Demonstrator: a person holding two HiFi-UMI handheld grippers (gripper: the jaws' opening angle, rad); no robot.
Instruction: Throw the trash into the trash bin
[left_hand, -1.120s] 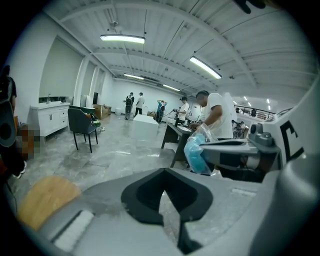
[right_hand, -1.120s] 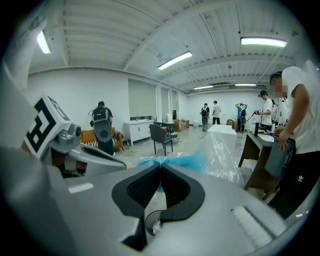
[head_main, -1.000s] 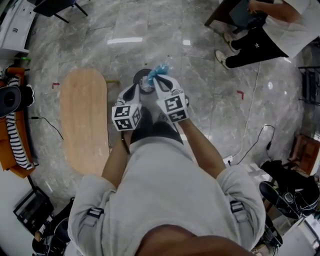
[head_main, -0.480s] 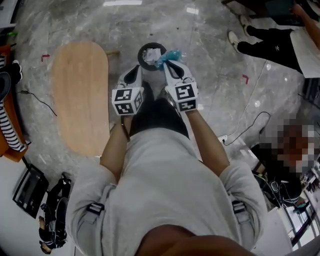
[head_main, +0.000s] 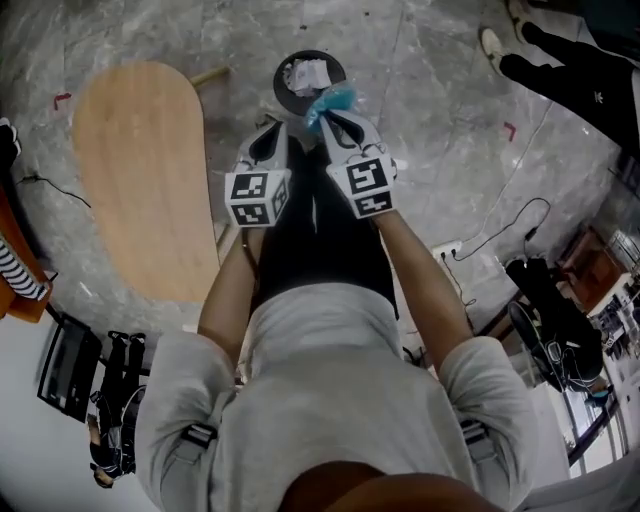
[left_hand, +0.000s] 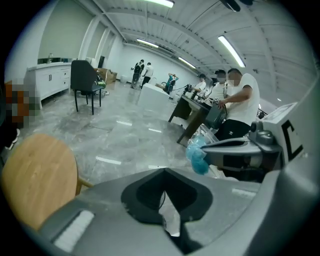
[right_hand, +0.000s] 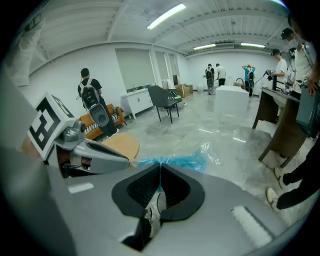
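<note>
The round black trash bin (head_main: 283, 93) stands on the grey floor with white crumpled trash (head_main: 308, 74) inside. My right gripper (head_main: 323, 117) is shut on a piece of crinkled blue plastic trash (head_main: 332, 99), which hangs at the bin's near rim. In the right gripper view the blue plastic (right_hand: 186, 161) sticks out past the closed jaws of the right gripper (right_hand: 160, 169). My left gripper (head_main: 279, 130) is beside it on the left, shut with nothing in it. In the left gripper view, the left gripper (left_hand: 165, 173) has its jaws together, and the blue trash (left_hand: 197, 156) shows at the right.
A long oval wooden table (head_main: 140, 170) lies left of the bin. A person's dark legs and shoes (head_main: 560, 65) are at the upper right. Cables and a power strip (head_main: 447, 249) run on the floor at the right, and dark bags (head_main: 555, 330) lie beyond them.
Both grippers have sunk together toward the floor, the blue trash still held in the right one. The bin now shows more fully just beyond the tips.
</note>
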